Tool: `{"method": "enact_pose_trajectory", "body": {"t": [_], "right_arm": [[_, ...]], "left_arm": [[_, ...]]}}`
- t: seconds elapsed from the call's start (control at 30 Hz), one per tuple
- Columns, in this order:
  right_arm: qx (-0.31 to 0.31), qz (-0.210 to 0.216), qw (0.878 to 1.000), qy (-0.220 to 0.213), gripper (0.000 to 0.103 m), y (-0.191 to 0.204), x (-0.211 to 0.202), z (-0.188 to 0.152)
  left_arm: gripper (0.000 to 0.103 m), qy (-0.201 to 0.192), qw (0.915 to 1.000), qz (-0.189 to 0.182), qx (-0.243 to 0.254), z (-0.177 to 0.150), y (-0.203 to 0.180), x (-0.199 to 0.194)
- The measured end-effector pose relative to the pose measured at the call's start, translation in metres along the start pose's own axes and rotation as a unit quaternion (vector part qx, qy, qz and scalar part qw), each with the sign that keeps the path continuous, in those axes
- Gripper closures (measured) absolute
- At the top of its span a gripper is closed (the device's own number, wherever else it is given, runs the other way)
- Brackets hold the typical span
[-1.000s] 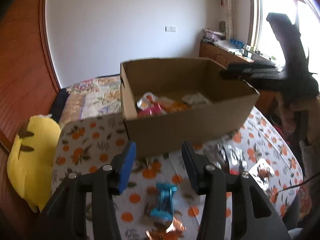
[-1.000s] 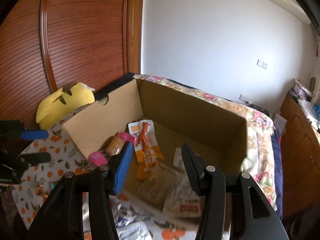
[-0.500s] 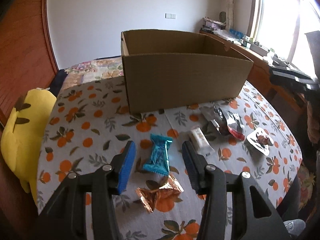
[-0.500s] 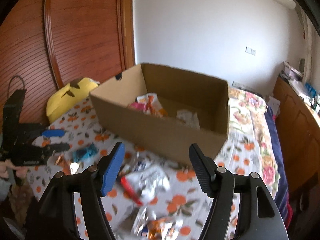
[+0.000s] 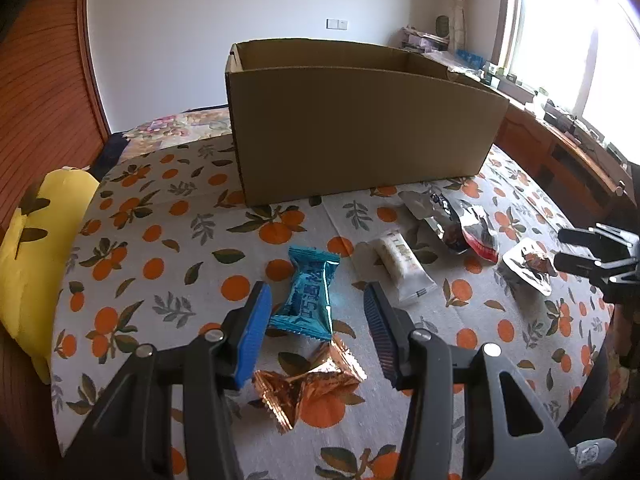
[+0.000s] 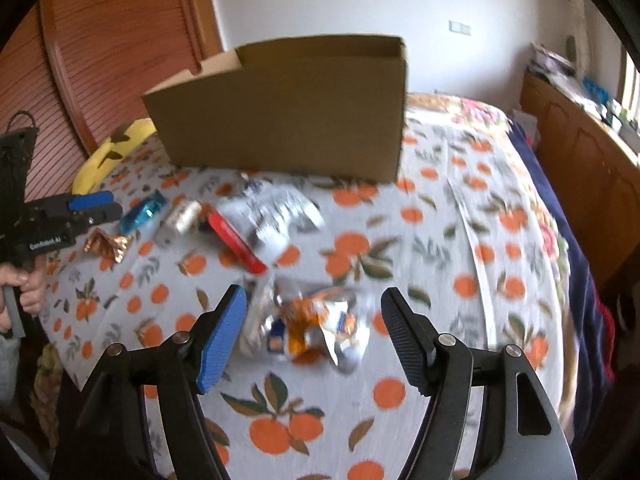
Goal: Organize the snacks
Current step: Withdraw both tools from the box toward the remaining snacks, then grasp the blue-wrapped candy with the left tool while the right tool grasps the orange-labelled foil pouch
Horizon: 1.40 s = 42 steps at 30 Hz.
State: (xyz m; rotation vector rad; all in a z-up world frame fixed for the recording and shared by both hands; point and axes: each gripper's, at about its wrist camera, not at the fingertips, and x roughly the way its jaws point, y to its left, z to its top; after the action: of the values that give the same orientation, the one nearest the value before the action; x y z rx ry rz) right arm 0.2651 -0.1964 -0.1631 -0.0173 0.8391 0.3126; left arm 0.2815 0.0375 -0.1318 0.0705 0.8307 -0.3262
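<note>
The open cardboard box [image 5: 360,120] stands at the back of the orange-print table [image 5: 160,240]. My left gripper [image 5: 317,304] is open low over the table, a teal snack packet [image 5: 310,296] lying between its fingers with gaps on both sides. A copper foil wrapper [image 5: 308,388] lies just below it. To the right lie a white packet [image 5: 402,266] and a silver-and-red packet [image 5: 464,224]. My right gripper [image 6: 313,300] is open wide over a crumpled silver-and-orange packet [image 6: 308,324], its pads clear of it. The box's [image 6: 288,108] contents are hidden from both views.
A yellow plush toy [image 5: 36,248] leans at the table's left edge. Behind the table is a bed with a floral cover [image 6: 500,120], and a wooden cabinet [image 6: 592,168] runs along the right. A hand [image 6: 28,292] holds the left gripper's handle.
Both grippers dropped from box height toward the table. The right one pulled back out of the box and widened its jaws. The teal packet now lies between the left fingers.
</note>
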Motion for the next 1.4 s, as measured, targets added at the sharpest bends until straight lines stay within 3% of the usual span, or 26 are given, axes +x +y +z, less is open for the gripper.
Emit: {"method": "enact_pose_trajectory", "body": {"t": [0.33,0.5,0.83,1.03,1.2,1.4], "right_arm": [[0.075,0.016,0.997,-0.005,0.031,-0.009,0.002,-0.027],[0.081,0.011,0.997,-0.006,0.031,-0.003,-0.001,-0.035],[0.083,0.018,0.996,-0.006,0.031,-0.001,0.017,-0.014],[0.055,0.014,0.998,0.003,0.037,0.007,0.032,0.005],[0.048,0.008,0.999,-0.008,0.037,0.011,0.023,0.003],[0.06,0.014,0.998,-0.007,0.037,0.012,0.003,-0.02]], "left_arm": [[0.054,-0.003,1.0,0.003,-0.001,-0.002,0.003,0.006],[0.054,0.002,1.0,0.005,-0.001,0.0,0.007,0.012],[0.055,0.017,0.9998,-0.003,-0.007,0.001,0.014,0.024],[0.057,0.021,0.9998,-0.002,0.001,0.002,0.012,0.027],[0.057,0.025,0.9997,0.0,0.007,0.002,0.011,0.03],[0.074,0.028,0.9994,-0.003,0.02,0.004,0.007,0.034]]}}
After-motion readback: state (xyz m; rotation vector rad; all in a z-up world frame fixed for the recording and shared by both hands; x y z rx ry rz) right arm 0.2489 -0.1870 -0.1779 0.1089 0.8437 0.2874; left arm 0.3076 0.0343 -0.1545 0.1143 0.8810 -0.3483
